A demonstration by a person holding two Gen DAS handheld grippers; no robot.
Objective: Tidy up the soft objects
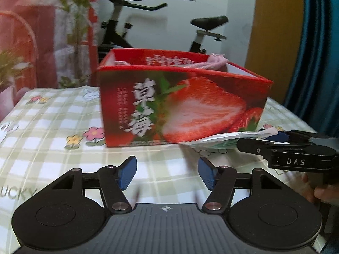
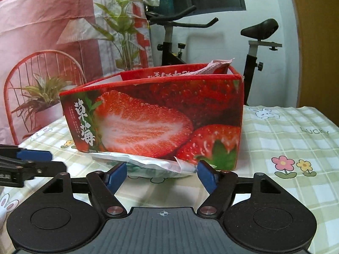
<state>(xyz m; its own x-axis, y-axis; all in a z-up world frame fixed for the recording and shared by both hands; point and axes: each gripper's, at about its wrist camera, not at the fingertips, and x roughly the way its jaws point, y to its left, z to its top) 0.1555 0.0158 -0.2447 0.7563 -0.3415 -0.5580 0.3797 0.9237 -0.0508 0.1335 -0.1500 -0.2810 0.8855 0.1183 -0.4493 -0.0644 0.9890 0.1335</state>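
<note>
A red strawberry-print box [image 1: 182, 103] stands on the checked tablecloth; it also shows in the right wrist view [image 2: 156, 116]. A pink cloth [image 1: 211, 62] pokes over its far rim, seen too in the right wrist view [image 2: 214, 66]. A white soft pack [image 2: 156, 165] lies on the cloth against the box's near side, right in front of my right gripper [image 2: 162, 174], which is open around its width. In the left wrist view the pack [image 1: 224, 138] lies right of the box's foot. My left gripper [image 1: 167, 174] is open and empty, short of the box.
The right gripper [image 1: 281, 144] shows from the side in the left wrist view. The left gripper [image 2: 31, 158] shows at the left edge of the right wrist view. An exercise bike [image 2: 175, 31] and a printed backdrop [image 2: 63, 31] stand behind the table [image 2: 296, 139].
</note>
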